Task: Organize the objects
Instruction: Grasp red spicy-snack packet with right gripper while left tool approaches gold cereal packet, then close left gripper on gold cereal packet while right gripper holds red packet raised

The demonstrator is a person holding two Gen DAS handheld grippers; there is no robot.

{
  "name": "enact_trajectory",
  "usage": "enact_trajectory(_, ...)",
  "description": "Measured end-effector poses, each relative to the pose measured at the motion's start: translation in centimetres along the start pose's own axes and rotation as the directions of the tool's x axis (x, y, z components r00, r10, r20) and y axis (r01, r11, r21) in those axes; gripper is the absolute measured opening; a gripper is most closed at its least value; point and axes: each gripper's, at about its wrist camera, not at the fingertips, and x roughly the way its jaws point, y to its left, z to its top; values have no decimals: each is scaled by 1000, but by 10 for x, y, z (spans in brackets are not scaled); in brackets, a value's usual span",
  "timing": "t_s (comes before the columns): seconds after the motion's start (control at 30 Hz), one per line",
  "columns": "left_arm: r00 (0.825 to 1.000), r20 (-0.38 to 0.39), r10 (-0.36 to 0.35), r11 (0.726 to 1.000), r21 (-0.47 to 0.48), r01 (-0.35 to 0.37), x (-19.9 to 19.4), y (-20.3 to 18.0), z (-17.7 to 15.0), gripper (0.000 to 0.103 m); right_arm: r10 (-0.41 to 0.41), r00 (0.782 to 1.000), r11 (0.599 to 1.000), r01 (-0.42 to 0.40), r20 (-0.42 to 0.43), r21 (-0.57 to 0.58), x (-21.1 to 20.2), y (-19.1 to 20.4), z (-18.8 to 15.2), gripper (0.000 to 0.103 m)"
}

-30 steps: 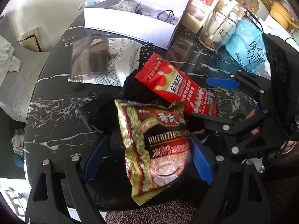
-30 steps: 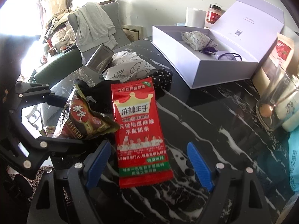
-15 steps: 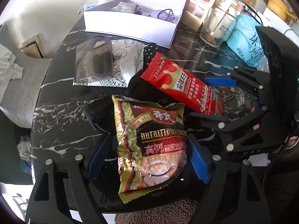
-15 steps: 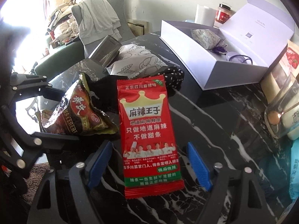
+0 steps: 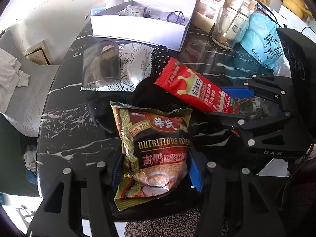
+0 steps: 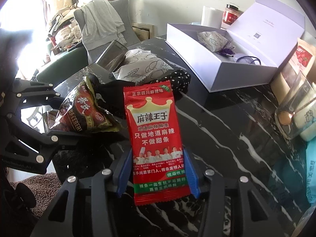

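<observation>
A brown and gold cereal packet lies on dark cloth on the black marble table. My left gripper is closing around its lower half, and both blue pads touch its side edges. A red spicy-snack packet lies beside it, partly on the cloth. My right gripper is closing on its lower end, a blue pad against each long edge. In the left wrist view the right gripper holds the red packet from the right. The right wrist view has the cereal packet at left.
An open white box holding a patterned pouch stands at the back. A clear cup lies on a printed pouch beside a polka-dot cloth. A glass jar and blue bag stand back right. Table edge runs near.
Both pairs of jaws have narrowed from wide apart until the pads meet the packets' edges. The cereal packet now bulges between the left pads. Neither hand has shifted much.
</observation>
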Motion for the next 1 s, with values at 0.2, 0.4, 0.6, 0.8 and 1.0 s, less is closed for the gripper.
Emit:
enact_trajectory(0.2, 1000, 10, 11, 1000, -14, -11, -9, 2, -7, 52, 5, 1000, 999, -5, 9, 36, -9, -3, -6, 50)
enact_trajectory(0.4, 999, 42, 18, 1000, -10, -18, -25, -2, -10, 52, -2, 999, 999, 0, 36, 46, -24, -1, -11, 50)
enact_trajectory(0.6, 997, 69, 27, 1000, -3, -27, -41, -7, -7, 52, -24, 998, 998, 21, 55, 56, -42, 0, -14, 50)
enact_trajectory(0.8, 995, 96, 38, 999, 9, -39, -55, -12, -1, 52, -53, 996, 997, 48, 77, 63, -63, 1, -12, 50)
enact_trajectory(1.0, 992, 121, 34, 999, 35, -39, -67, -18, 16, 52, -54, 993, 996, 46, 101, 76, -83, 0, -8, 50)
